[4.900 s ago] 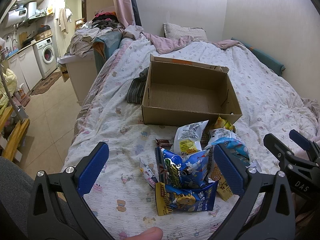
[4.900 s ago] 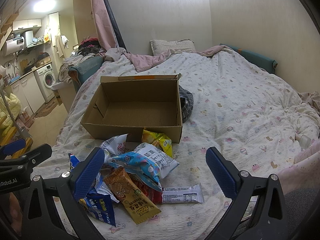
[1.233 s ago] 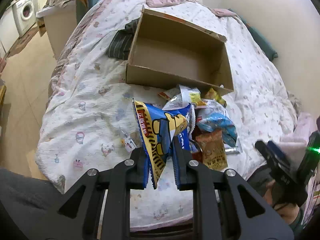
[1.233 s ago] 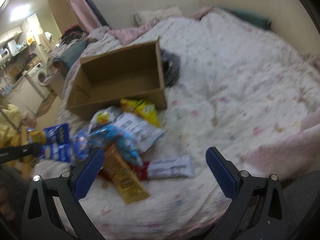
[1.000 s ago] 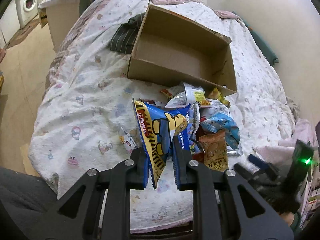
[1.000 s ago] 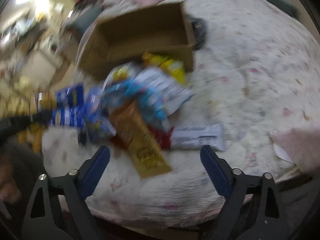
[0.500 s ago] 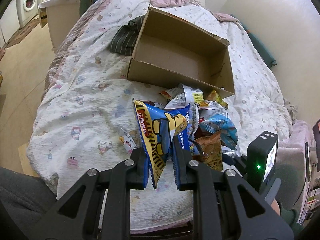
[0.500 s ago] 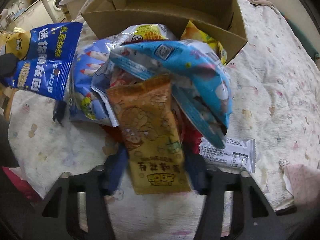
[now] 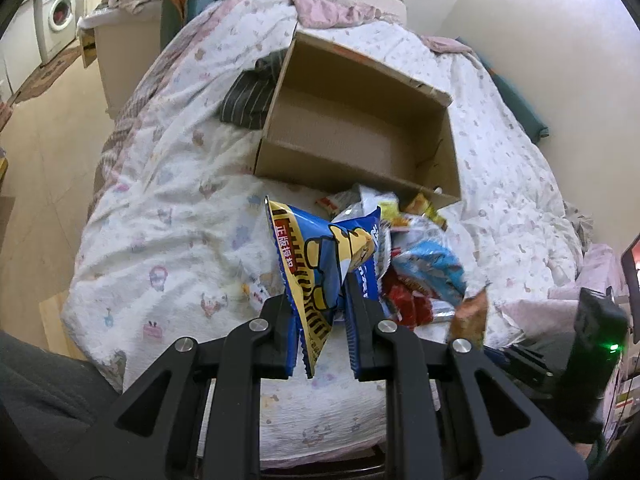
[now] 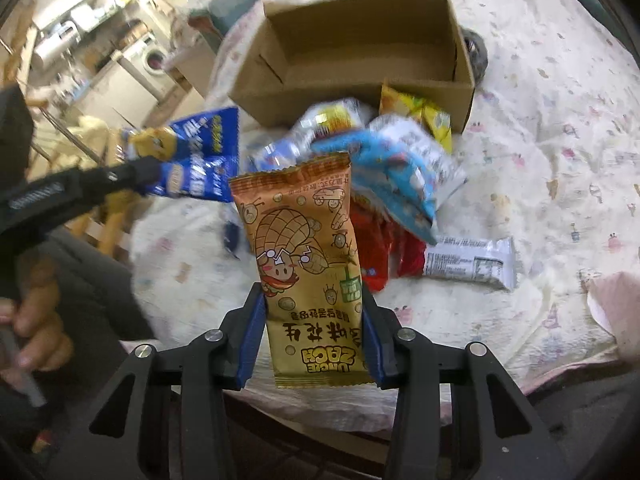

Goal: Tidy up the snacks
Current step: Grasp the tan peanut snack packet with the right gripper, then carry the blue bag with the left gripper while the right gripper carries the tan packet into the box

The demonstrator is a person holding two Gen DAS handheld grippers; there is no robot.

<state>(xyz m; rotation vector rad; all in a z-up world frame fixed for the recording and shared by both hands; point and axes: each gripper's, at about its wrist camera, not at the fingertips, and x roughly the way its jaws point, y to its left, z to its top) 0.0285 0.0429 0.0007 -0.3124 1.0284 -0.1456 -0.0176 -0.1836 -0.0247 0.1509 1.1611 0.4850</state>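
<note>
Snacks held above the bed: left gripper [image 9: 322, 312] clamps blue bag [image 9: 320, 256], right gripper [image 10: 312, 332] peanut packet [image 10: 308, 264].

So the right gripper [image 10: 313, 328] has just been closing and now pinches the orange peanut packet [image 10: 304, 256]. The packet's up off the snack pile [image 10: 384, 168] now instead of lying in it.

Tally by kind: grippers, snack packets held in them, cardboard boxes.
Grippers: 2, left gripper, right gripper.
Held packets: 2, blue bag, orange peanut packet.
Boxes: 1, cardboard box.
Total: 5.
</note>
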